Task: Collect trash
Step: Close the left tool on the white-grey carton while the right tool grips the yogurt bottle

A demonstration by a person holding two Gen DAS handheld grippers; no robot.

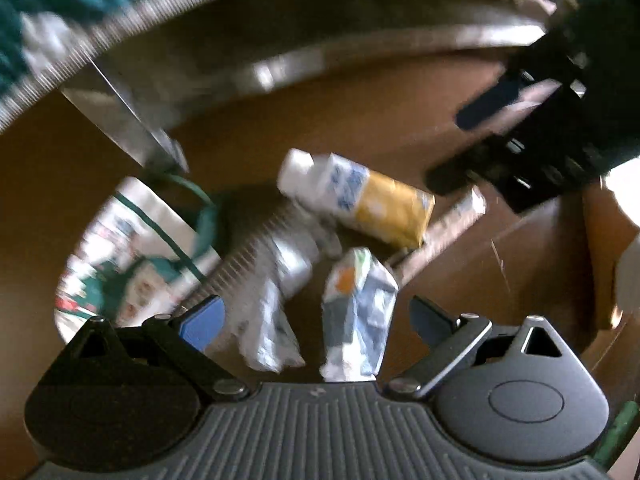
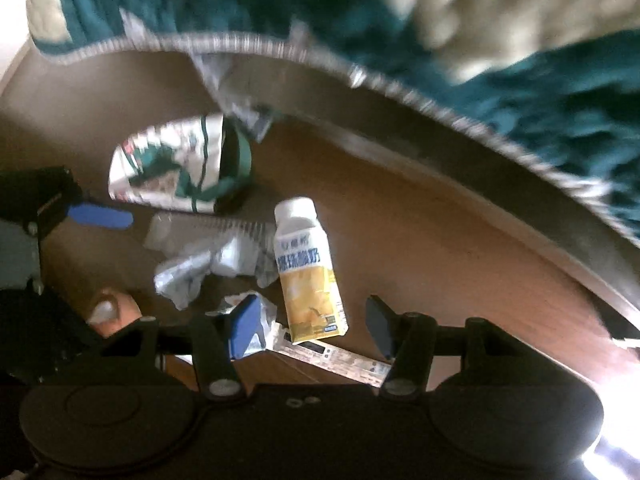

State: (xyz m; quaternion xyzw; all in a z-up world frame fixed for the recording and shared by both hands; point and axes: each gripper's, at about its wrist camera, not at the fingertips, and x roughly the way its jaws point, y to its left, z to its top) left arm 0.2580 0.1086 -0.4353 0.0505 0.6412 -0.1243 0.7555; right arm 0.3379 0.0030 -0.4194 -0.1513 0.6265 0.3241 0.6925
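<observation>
a: we are looking down into a big brown cardboard box [image 1: 520, 248]. the trash sits at the bottom of it, all in one little heap.

b: what do we see in the heap?

a: a yellow and white drink carton [image 2: 308, 268] with a white cap lies on its side. next to it are a crumpled white wrapper [image 2: 208, 268] and a squashed small carton [image 1: 360, 312]. a long flat strip of card [image 2: 340, 356] sticks out from under the drink carton. a printed paper bag [image 2: 176, 168] with green handles lies near the box wall, a bit apart from the heap.

b: why is it all there?

a: we think the box is the spot for the trash. the pieces lie any old way, so we guess they were dropped in, not set down with care.

b: and our two tools?

a: both point almost straight down into the box. our left gripper [image 1: 316, 320] has its blue pads spread wide, and nothing is between them. the squashed small carton is just under it. our right gripper [image 2: 314, 320] is spread wide too. the bottom end of the drink carton shows between its fingers, but the pads do not press on it.

b: do we hold anything?

a: no, both are empty. in the left view our right gripper reaches in from the top right. in the right view the left one comes in from the left, with a fingertip [image 2: 112, 312] of the hand that holds it.

b: it is all a bit blurry, so we can't read the small print.
</observation>
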